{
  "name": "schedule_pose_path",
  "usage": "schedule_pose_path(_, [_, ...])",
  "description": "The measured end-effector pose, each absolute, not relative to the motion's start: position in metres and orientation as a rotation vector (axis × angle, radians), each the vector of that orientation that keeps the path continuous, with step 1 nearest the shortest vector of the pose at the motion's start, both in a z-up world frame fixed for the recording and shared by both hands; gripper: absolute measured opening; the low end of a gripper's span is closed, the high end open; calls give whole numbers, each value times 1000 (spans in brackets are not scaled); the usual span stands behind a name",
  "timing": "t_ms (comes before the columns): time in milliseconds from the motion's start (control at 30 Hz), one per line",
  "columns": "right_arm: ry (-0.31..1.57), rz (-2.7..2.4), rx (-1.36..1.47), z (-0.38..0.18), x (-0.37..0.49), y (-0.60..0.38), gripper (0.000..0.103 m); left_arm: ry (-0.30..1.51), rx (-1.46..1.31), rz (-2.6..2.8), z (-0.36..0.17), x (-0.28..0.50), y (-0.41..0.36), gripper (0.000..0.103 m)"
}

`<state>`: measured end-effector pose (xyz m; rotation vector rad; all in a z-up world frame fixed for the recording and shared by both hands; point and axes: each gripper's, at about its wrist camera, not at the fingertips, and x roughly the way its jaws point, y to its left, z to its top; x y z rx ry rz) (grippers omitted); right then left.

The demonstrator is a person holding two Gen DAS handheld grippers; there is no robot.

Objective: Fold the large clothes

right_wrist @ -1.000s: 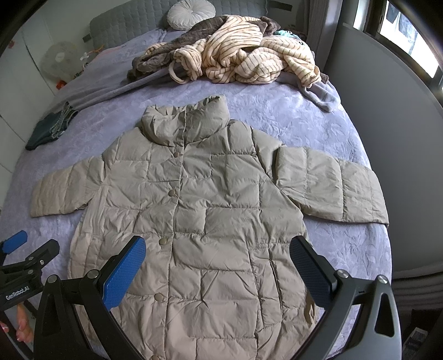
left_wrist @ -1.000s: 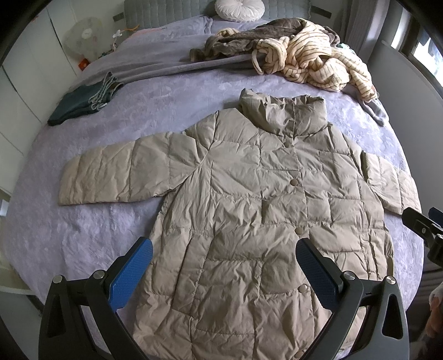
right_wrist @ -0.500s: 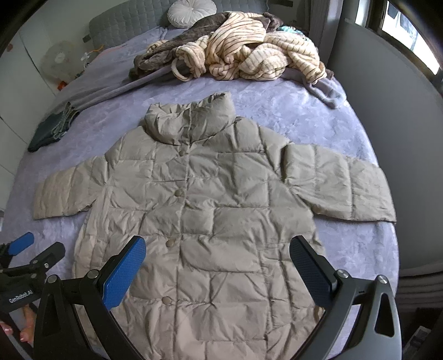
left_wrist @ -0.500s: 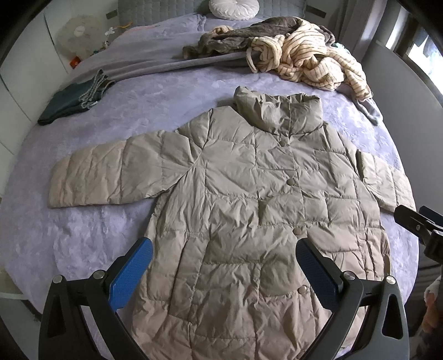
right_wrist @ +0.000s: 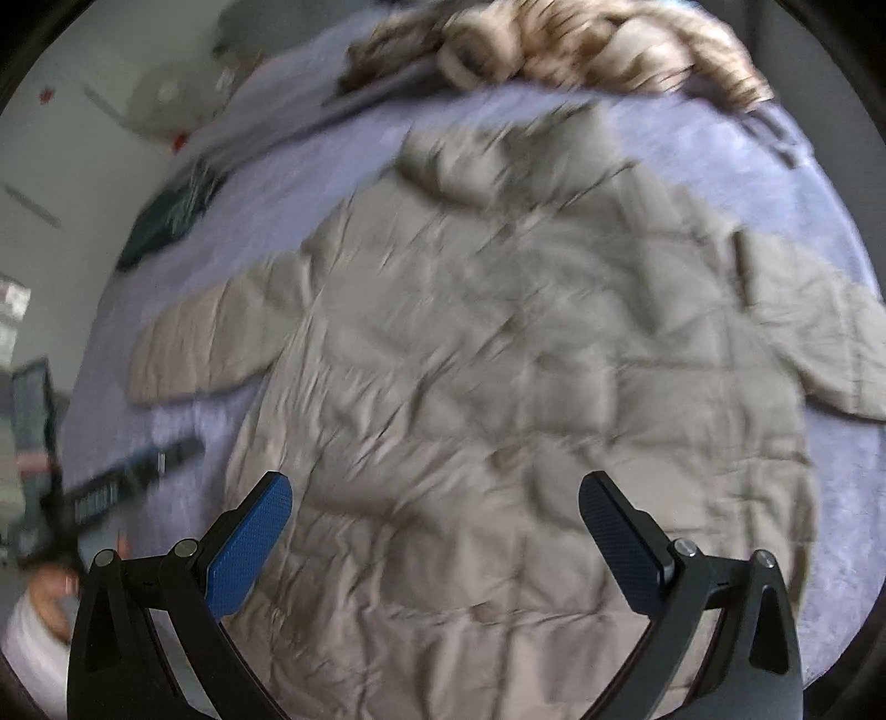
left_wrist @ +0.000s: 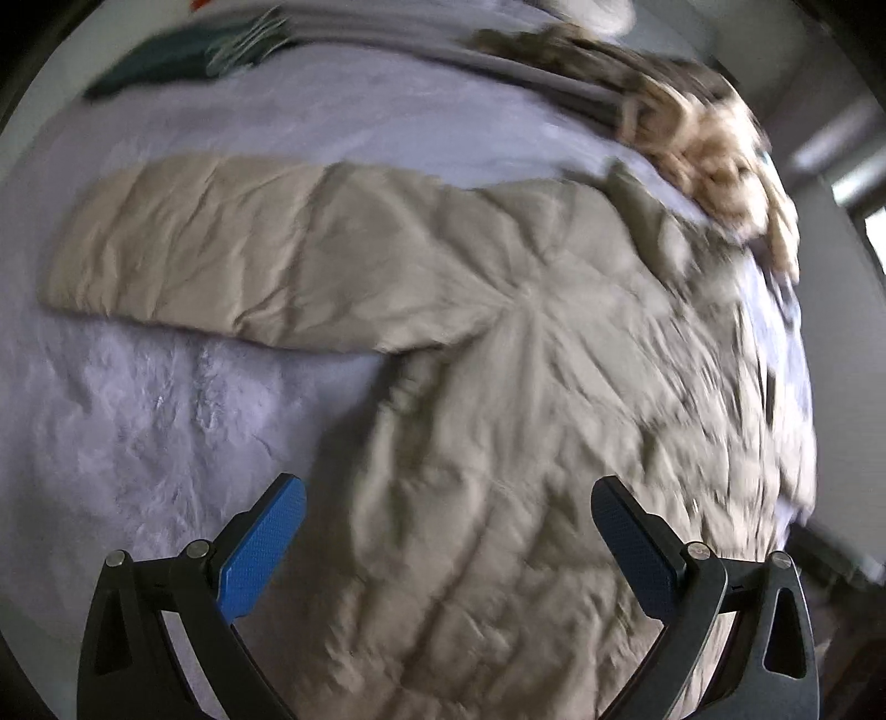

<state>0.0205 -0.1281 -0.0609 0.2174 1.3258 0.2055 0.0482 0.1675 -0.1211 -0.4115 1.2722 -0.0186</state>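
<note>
A bed (left_wrist: 138,432) with a lilac-grey cover fills the room from here, one white wall (right_wrist: 61,138) to its left. One beige quilted puffer coat (right_wrist: 498,387) lies spread front-up across the middle of the bed, both sleeves out sideways; its left-hand sleeve (left_wrist: 221,243) stretches flat over the cover. Beyond its collar is one heap of clothes (right_wrist: 598,50), cream-and-brown striped, much blurred. One dark green folded garment (left_wrist: 177,61) sits on the bed's far left edge, well apart from the coat. Two grippers hover above the coat's lower half: the left gripper (left_wrist: 447,531) with fingers spread wide and empty, the right gripper (right_wrist: 434,526) likewise wide and empty. A hand (right_wrist: 50,598) shows at the lower left of the right view
</note>
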Motion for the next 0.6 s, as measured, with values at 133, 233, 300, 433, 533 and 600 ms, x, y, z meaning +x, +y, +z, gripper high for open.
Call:
schedule_pose_path(133, [1377,212,218,-87,21,-98,103,1210,-588,29,-155,66,230,103])
schedule_pose_path(233, [1401,219,277,-107,25,-85,103,1154,-672,115,-178,79,279,103])
schedule_pose_path(300, [1402,215,297,-116,30,-77,103,1132,-724,173,-193,89,310,103])
schedule_pose_path(433, [1375,218,308,-127,44,-62,103,1077,-790,256,-208,105,356,103])
schedule_pose_path(533, [1335,243,312,-129,60,-47,103,1042,-800,297,-214,119,374,100])
schedule_pose_path(600, [1309,266,321,-132,71,-37,103,1034,-765,317,-216,133,382,60])
